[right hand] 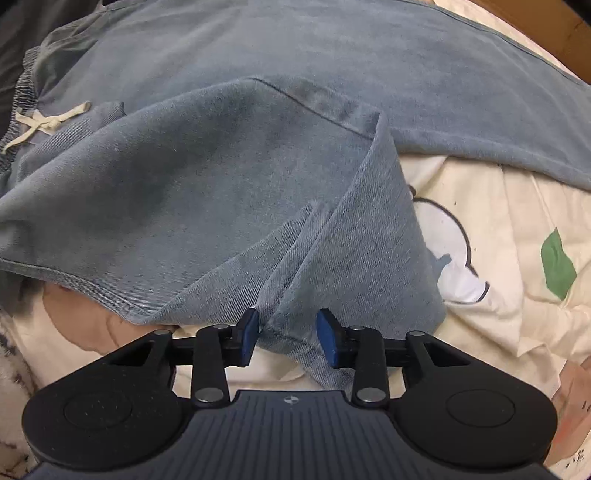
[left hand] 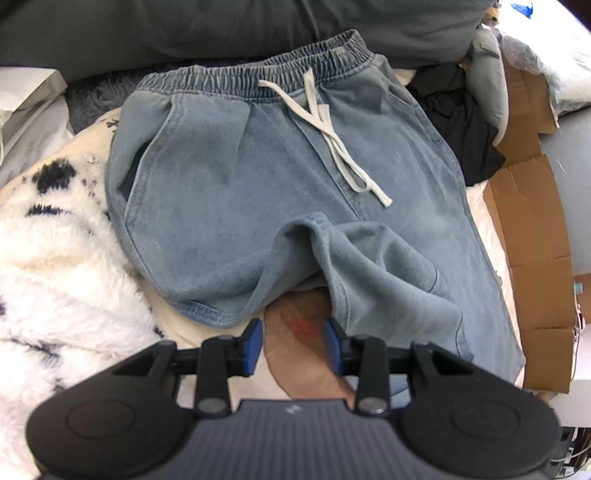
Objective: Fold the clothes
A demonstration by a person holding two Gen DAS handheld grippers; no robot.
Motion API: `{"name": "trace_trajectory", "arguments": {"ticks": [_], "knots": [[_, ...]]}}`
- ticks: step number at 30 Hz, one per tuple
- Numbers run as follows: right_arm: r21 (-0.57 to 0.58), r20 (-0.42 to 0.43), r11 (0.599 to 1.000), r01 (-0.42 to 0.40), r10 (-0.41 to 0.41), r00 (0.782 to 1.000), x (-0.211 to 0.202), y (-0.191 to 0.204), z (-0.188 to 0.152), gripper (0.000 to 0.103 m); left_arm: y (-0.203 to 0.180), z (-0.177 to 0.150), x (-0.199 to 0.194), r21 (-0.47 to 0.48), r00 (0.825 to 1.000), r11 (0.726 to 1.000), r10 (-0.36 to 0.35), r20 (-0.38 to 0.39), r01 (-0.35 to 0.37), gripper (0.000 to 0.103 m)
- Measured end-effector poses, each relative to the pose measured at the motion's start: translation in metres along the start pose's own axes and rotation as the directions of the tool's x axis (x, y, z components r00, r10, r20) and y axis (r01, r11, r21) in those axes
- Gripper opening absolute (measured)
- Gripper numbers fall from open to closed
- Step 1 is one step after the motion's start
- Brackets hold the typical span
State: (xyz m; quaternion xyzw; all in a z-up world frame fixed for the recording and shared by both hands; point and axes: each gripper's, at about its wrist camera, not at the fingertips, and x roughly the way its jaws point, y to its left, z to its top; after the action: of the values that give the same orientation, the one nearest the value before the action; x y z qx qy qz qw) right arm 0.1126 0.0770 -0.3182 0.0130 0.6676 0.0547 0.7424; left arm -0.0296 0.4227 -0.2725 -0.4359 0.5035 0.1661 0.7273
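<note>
1. Blue denim shorts point(left hand: 258, 177) lie on a cream printed bedsheet point(right hand: 498, 221). In the left wrist view the elastic waistband point(left hand: 258, 74) sits at the far end and the leg hems at the near end; the long axis runs from waistband toward the camera.
2. A cream drawstring point(left hand: 332, 140) trails from the waistband down the front of the shorts.
3. The near leg point(left hand: 369, 258) is rumpled and folded up over itself.
4. No brand, label or legible writing shows on the garment.
5. Left gripper point(left hand: 293, 343): jaws part-open, nothing gripped; only bedsheet shows between the blue pads, with the hem just beyond the tips.
6. Right gripper point(right hand: 286, 336): jaws part-open, a hem fold of denim between them; pads not seen pressing on it.
7. A white fluffy blanket point(left hand: 55, 258) lies left of the shorts, flattened cardboard point(left hand: 532, 221) to the right, and a dark grey pillow point(left hand: 221, 29) beyond the waistband.
</note>
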Motion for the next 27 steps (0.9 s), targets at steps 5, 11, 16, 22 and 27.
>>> {"name": "trace_trajectory", "arguments": {"ticks": [5,11,16,22,27], "knots": [[-0.012,0.004,1.000,0.003,-0.003,1.000,0.009,0.006,-0.004,0.042,0.007,-0.002,0.000,-0.017,1.000,1.000,0.005,-0.007,-0.005,0.038],[-0.046,-0.039,0.997,-0.062,0.060,0.997,0.001,-0.012,0.000,0.019,0.003,-0.003,0.004,-0.012,1.000,1.000,-0.003,-0.016,0.003,0.038],[-0.091,-0.066,0.991,-0.094,0.088,0.994,-0.018,-0.028,0.001,0.009,-0.003,-0.005,0.008,0.009,1.000,1.000,-0.014,-0.027,0.015,0.038],[-0.153,-0.080,0.978,-0.139,0.128,0.988,-0.047,-0.054,0.009,0.007,-0.010,-0.011,0.014,0.021,0.999,1.000,-0.015,-0.051,0.016,0.038],[-0.174,-0.087,0.979,-0.104,0.090,0.992,-0.068,-0.095,0.017,0.007,-0.024,-0.017,0.016,0.045,0.997,0.999,-0.026,-0.072,0.029,0.038]]}}
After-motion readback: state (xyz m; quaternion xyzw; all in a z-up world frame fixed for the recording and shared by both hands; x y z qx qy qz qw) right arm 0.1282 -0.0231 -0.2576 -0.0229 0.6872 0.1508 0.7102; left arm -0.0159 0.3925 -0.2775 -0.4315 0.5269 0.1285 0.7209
